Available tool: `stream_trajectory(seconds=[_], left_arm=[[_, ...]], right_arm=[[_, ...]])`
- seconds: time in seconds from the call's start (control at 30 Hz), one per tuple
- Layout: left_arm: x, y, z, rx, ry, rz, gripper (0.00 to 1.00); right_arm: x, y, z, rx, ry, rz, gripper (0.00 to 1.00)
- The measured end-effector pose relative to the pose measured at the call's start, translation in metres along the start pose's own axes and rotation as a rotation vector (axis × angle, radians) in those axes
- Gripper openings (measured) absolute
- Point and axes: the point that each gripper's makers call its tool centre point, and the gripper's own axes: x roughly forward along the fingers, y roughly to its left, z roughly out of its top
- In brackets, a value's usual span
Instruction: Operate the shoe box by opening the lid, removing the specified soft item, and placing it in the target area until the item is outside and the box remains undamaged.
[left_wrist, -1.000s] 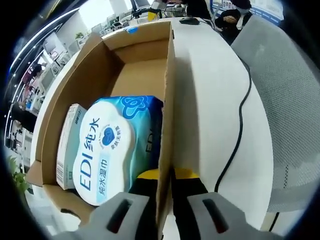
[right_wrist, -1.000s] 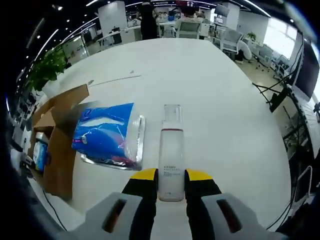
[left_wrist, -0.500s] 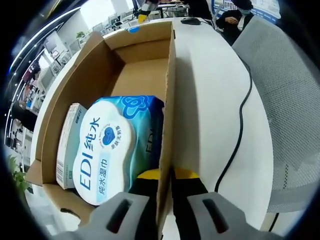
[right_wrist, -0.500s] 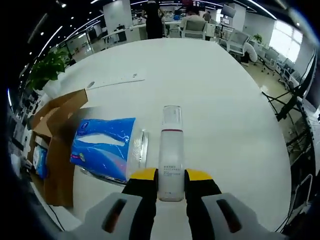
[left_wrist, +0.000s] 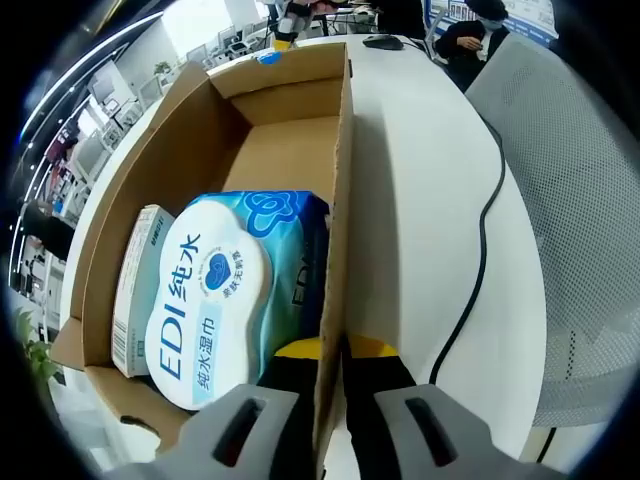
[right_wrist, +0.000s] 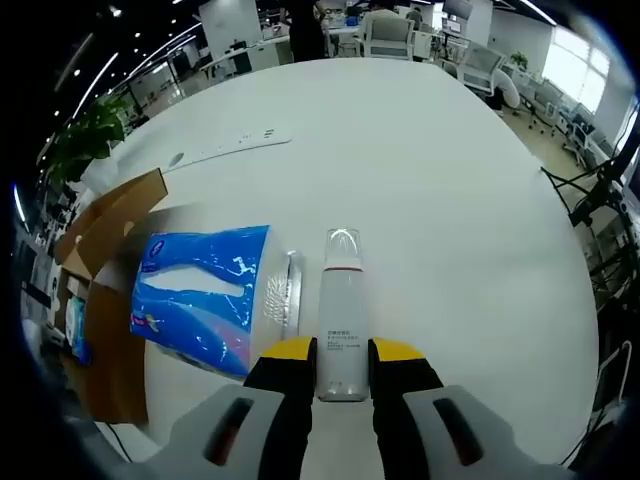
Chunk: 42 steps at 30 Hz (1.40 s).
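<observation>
The open cardboard box (left_wrist: 250, 150) lies in the left gripper view, holding a teal-and-white pack of EDI wet wipes (left_wrist: 225, 295) and a small white carton (left_wrist: 140, 285) at its left. My left gripper (left_wrist: 330, 352) is shut on the box's right side wall (left_wrist: 340, 230). In the right gripper view my right gripper (right_wrist: 342, 352) is shut on a tall white bottle with a clear cap (right_wrist: 342, 300), held above the white table (right_wrist: 440, 180). A blue soft pack (right_wrist: 200, 295) lies on the table left of the bottle. The box (right_wrist: 100, 300) is at the far left.
A black cable (left_wrist: 480, 230) runs across the table right of the box, beside a grey mesh chair (left_wrist: 575, 190). A white power strip (right_wrist: 235, 145) lies on the table farther off. A potted plant (right_wrist: 85, 140) and office desks with chairs stand behind.
The right gripper with the bottle has moved nearer the blue pack and lower toward the table. The left gripper still clamps the box wall, unmoved.
</observation>
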Motion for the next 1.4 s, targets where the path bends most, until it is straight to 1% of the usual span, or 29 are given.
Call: stream_trajectory(seconds=[0.17, 0.3, 0.43, 0.63, 0.73, 0.87, 1.0, 1.2, 1.37, 1.4], left_arm=[[0.000, 0.000, 0.000, -0.004, 0.001, 0.001, 0.03], [0.000, 0.000, 0.000, -0.008, 0.003, 0.003, 0.03], [-0.001, 0.000, 0.000, -0.009, 0.003, 0.002, 0.03], [-0.001, 0.000, 0.000, -0.006, 0.001, 0.001, 0.03], [-0.001, 0.000, 0.000, -0.006, 0.001, 0.001, 0.03], [0.000, 0.000, 0.000, -0.008, 0.002, 0.001, 0.03], [0.000, 0.001, 0.001, -0.005, 0.000, -0.001, 0.03], [0.000, 0.001, 0.000, -0.004, 0.000, 0.000, 0.03], [0.000, 0.001, 0.000, -0.004, 0.002, 0.000, 0.03], [0.000, 0.001, 0.001, -0.005, 0.002, 0.001, 0.03]], right_arm=[[0.000, 0.004, -0.014, -0.034, 0.042, -0.008, 0.18], [-0.002, 0.006, -0.017, -0.026, 0.045, -0.003, 0.18], [-0.002, 0.008, -0.017, -0.019, 0.037, -0.002, 0.18], [0.004, 0.010, -0.022, -0.019, 0.058, -0.007, 0.18], [0.010, 0.007, -0.021, -0.025, 0.065, -0.008, 0.18], [0.014, 0.005, -0.018, -0.002, 0.060, -0.004, 0.18], [0.017, 0.003, -0.019, -0.001, 0.068, -0.003, 0.18], [0.021, -0.001, -0.016, 0.006, 0.055, 0.007, 0.18], [0.021, 0.001, -0.015, 0.029, 0.050, 0.026, 0.23], [0.023, -0.002, -0.015, 0.037, 0.059, 0.028, 0.25]])
